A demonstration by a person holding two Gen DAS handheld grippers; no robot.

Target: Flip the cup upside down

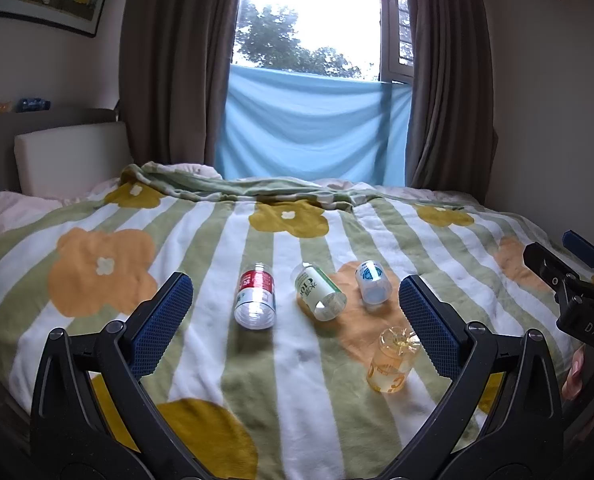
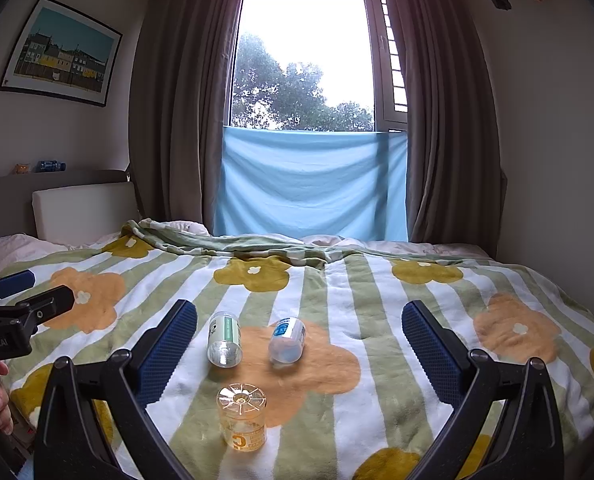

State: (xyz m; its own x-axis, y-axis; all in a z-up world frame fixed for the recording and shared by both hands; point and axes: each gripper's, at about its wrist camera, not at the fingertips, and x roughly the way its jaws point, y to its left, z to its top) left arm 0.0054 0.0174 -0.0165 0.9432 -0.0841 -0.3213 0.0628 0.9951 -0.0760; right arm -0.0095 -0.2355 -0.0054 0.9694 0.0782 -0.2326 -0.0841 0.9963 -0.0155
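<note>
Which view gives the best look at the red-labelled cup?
The left wrist view: the red-labelled cup lies on its side on the blanket, fully visible. In the right wrist view I cannot find it; that gripper's left finger may hide it.

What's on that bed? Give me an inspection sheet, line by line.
Surface: striped flower blanket on a bed.
Job's things: orange cup standing, seemingly base up; red-label cup, green-label cup and blue-label cup lying on their sides.
Clutter: nothing seen.
Grippers: left gripper and right gripper open, holding nothing.
Cables: nothing seen.
Surroundings: window, brown curtains, blue cloth, framed picture.
</note>
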